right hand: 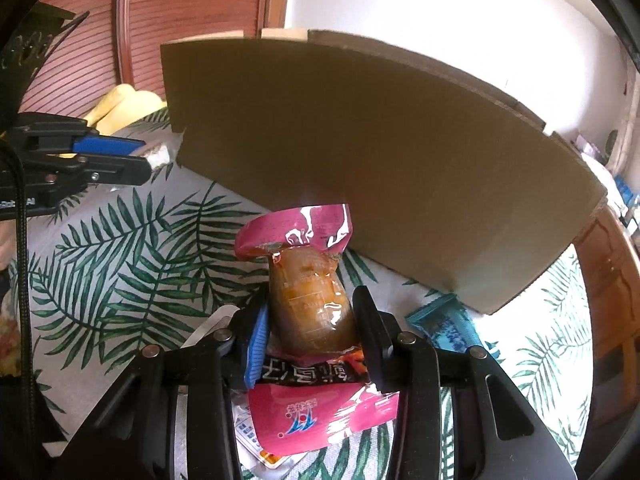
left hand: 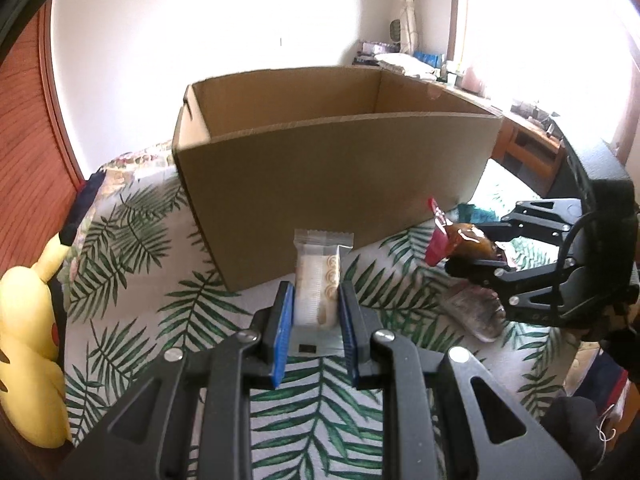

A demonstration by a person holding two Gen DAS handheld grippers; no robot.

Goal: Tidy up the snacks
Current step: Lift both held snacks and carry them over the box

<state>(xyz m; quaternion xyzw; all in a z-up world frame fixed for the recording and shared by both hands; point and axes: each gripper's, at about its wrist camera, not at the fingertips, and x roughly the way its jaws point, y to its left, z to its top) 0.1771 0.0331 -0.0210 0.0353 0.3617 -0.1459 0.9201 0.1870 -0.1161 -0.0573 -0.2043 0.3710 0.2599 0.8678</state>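
Note:
My left gripper (left hand: 314,300) is shut on a clear-wrapped white biscuit pack (left hand: 318,284), held above the leaf-print cloth in front of an open cardboard box (left hand: 332,176). My right gripper (right hand: 312,316) is shut on a pink-ended pack with a brown snack (right hand: 312,300) inside, held near the box's near wall (right hand: 380,168). The right gripper (left hand: 472,256) with its brown snack (left hand: 464,240) also shows at the right of the left wrist view. The left gripper (right hand: 136,156) shows at the left of the right wrist view.
A yellow plush toy (left hand: 28,344) lies at the left. A clear snack wrapper (left hand: 476,312) lies on the cloth under the right gripper. A teal packet (right hand: 444,324) lies by the box corner. More packets (right hand: 256,440) lie under the right gripper. Wooden furniture (left hand: 528,144) stands behind.

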